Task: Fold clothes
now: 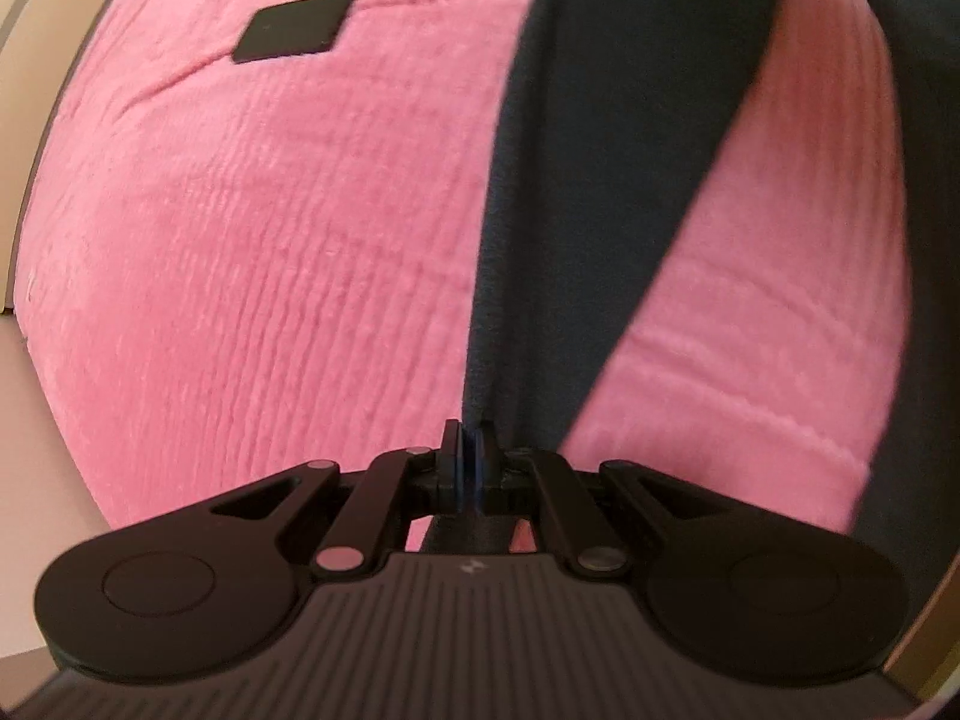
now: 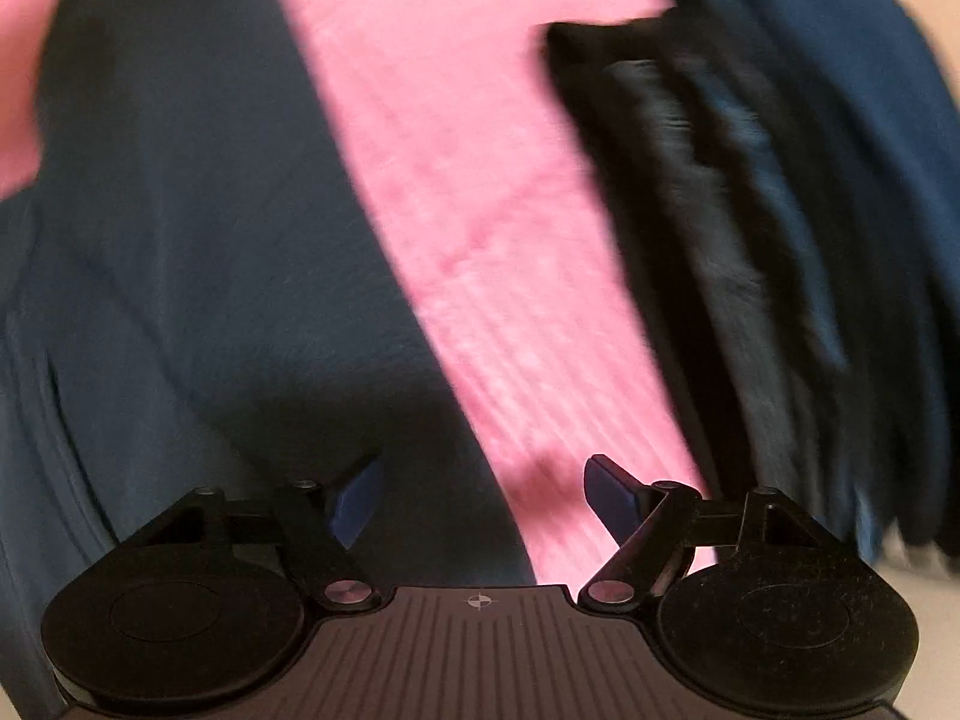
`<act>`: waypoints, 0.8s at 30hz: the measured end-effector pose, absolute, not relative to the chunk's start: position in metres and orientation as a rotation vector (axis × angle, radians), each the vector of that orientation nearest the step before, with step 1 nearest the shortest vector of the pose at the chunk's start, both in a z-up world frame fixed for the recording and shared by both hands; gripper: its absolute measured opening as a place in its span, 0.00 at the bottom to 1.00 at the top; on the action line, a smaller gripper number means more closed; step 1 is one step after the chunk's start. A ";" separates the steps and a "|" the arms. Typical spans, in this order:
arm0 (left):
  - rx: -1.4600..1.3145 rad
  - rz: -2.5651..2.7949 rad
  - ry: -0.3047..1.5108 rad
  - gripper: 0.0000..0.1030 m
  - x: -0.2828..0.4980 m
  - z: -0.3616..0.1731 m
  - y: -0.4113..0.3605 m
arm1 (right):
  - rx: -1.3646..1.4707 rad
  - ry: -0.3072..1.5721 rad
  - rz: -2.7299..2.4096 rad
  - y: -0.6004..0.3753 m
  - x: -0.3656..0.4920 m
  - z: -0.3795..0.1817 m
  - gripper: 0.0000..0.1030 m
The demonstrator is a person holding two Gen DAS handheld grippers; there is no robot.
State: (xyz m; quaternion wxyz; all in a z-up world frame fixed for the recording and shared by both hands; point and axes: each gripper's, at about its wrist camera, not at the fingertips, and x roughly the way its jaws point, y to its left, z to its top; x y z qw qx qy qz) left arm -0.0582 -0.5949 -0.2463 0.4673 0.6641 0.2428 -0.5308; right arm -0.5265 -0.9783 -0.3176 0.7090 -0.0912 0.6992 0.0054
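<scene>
Left gripper [image 1: 470, 441] pinches a dark navy garment [image 1: 600, 180] lying over a pink ribbed blanket [image 1: 270, 240] bearing a black patch [image 1: 292, 27]. Right gripper [image 2: 483, 495] gapes apart above it; blurred dark cloth [image 2: 780, 210], perhaps more clothing, lies right

The blanket [image 1: 270, 228] is bright pink with a fine ribbed texture and one small black diamond-shaped patch [image 1: 294, 27] on it. The garment [image 2: 180, 210] lying across it is a dark navy-teal, plain, no print. Both hand-held grippers are black, and the right hand-held gripper [image 2: 483, 498] has blue fingertips [image 2: 609, 492].
</scene>
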 end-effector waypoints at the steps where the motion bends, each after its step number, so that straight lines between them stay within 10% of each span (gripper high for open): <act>1: 1.640 -1.292 0.599 0.01 -0.061 -0.246 -0.595 | -0.175 1.571 0.043 -0.980 -0.525 -0.323 0.51; 4: 1.669 -1.281 0.583 0.01 -0.068 -0.245 -0.594 | -0.093 1.557 0.025 -0.975 -0.526 -0.318 0.07; 16: 1.509 -1.226 0.207 0.01 -0.097 -0.152 -0.533 | -0.403 1.138 -0.560 -0.810 -0.627 -0.164 0.06; 24: 1.587 -1.433 0.354 0.01 -0.163 -0.212 -0.379 | -0.150 1.389 -0.665 -0.636 -0.687 -0.245 0.06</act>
